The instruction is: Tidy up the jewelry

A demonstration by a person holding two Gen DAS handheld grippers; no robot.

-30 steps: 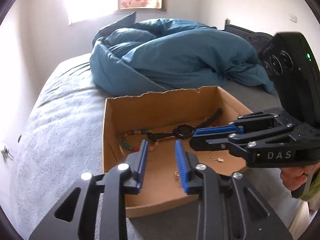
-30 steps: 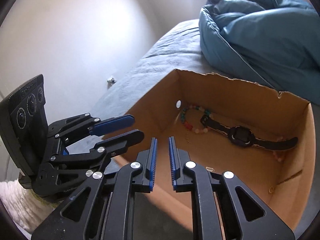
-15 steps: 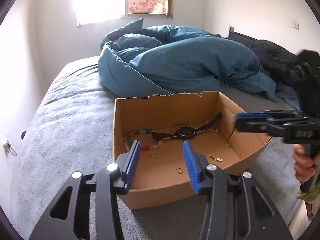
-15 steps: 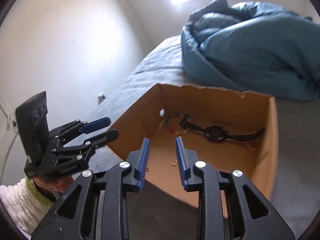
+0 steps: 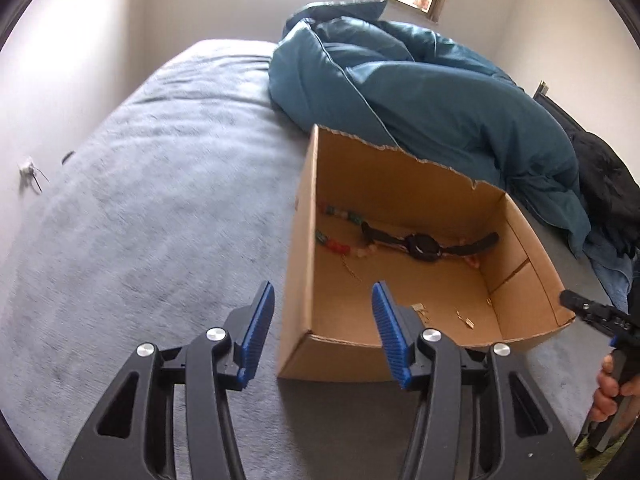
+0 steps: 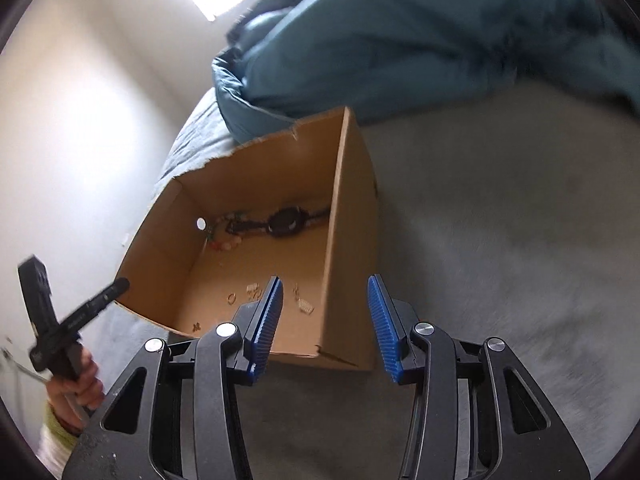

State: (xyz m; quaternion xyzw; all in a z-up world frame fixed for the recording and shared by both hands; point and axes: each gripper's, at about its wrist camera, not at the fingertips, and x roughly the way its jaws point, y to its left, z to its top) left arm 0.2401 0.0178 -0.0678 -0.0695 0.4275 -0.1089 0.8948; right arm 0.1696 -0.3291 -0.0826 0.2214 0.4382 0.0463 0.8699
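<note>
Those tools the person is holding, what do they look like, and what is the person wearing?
Each tool, left and right, is a black plastic frame with cut-out windows, silver round bolts and two flat fingers faced with ribbed blue pads. Seen from the side, the left tool has a black pistol-style handle and faint lettering, too blurred to read. A cream knitted sleeve with a green cuff shows at the wrist.

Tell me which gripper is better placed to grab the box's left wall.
Left. The left gripper is opening and already straddles that wall of the cardboard box. The right gripper straddles the opposite wall.
</note>
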